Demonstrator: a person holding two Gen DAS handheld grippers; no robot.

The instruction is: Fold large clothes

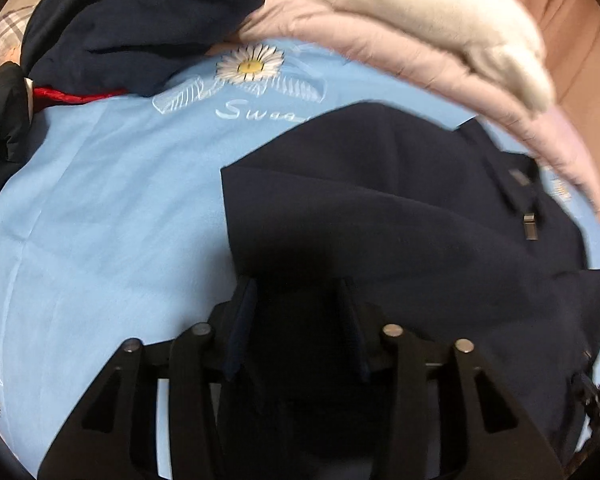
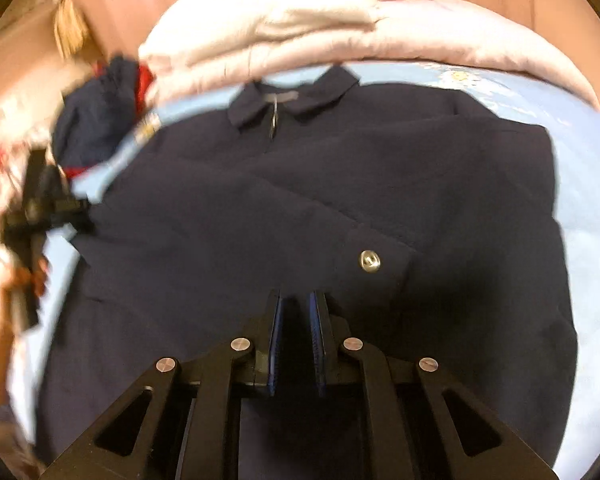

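Observation:
A large dark navy jacket [image 2: 300, 184] with a collar [image 2: 292, 96], a zip pull and a metal snap button [image 2: 369, 261] lies flat on a light blue sheet [image 1: 100, 220]. It also shows in the left wrist view [image 1: 380, 220], with one part folded over. My left gripper [image 1: 300, 292] is open, its fingers standing apart over the jacket's edge. It appears in the right wrist view [image 2: 44, 208] at the jacket's left side. My right gripper [image 2: 298, 300] hovers over the jacket's lower middle, its blue pads [image 2: 276, 320] a small gap apart, holding nothing.
Folded white and pale pink clothes [image 2: 280, 28] are stacked at the far edge of the sheet. A crumpled navy and red garment [image 1: 132, 20] lies at the far left. The sheet carries a daisy print [image 1: 250, 65]. A hand [image 2: 24, 280] holds the left gripper.

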